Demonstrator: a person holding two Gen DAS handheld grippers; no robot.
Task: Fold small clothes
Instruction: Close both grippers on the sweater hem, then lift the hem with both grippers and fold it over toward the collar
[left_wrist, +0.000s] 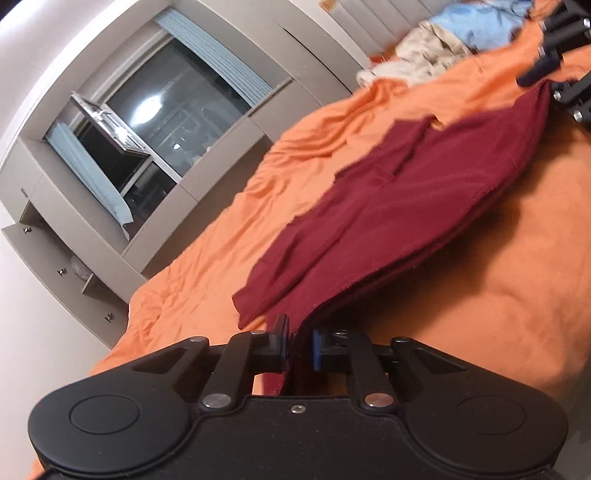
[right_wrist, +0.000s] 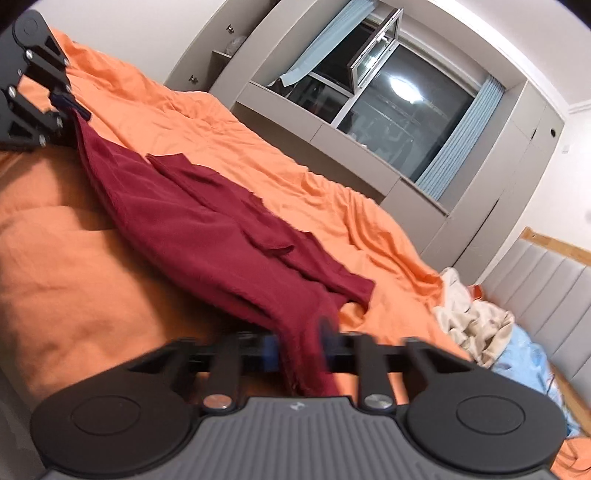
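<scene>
While both grippers hold opposite ends of the dark red garment (left_wrist: 388, 206), it spans the orange bed (left_wrist: 480, 295) as a slack band, its far layers lying loose on the bedding.

Bed: wide and rumpled; open orange cover from 9 to 12 o'clock in the left wrist view, good room to lay the cloth flat. Bed edge drops away toward the window (left_wrist: 147, 122) and cabinets. In the same view, the pile of pale clothes (left_wrist: 413, 59) and a blue garment (left_wrist: 476, 26) near the headboard sit at 1 o'clock, well apart from the red cloth.

Garment: a loose flap (right_wrist: 229, 192) lies crooked on top. Risk, as I judge it: lifting or pulling unevenly would drag that flap off line and spoil the fold; too much tension could pull an end free.

Left gripper (left_wrist: 299, 341): fingers closed on one bunched end of the garment.

Right gripper (right_wrist: 295, 347): fingers pinching the other end; blurred, so the hold looks thin, the likelier place for a slip.
</scene>
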